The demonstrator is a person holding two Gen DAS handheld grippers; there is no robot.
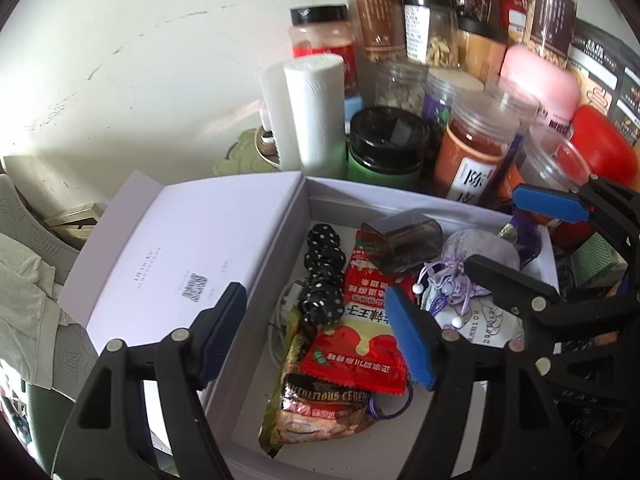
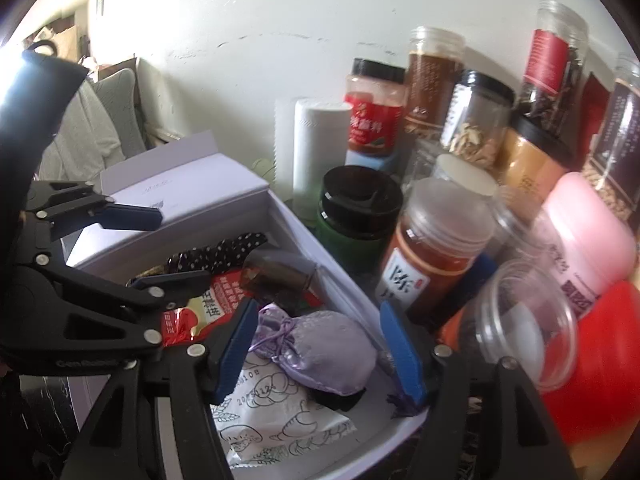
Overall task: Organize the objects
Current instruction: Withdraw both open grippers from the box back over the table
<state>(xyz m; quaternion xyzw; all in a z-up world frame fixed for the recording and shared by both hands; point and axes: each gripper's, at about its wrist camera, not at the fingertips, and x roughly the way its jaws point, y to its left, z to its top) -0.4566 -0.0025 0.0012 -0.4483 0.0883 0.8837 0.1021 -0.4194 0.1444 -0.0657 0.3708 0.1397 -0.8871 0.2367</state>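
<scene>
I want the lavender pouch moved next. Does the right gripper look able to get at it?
Probably yes: the right gripper stands open right over the lavender pouch, which lies uncovered atop the packets in the white box.

You have a dark marbled surface [image 2: 44, 416] carrying an open white cardboard box [image 1: 340, 196] with its lid folded back. Just behind the box stand a white cylindrical tube [image 1: 316, 112], a black-lidded green jar [image 1: 386, 144] and an orange-filled clear plastic jar [image 1: 472, 152].
</scene>
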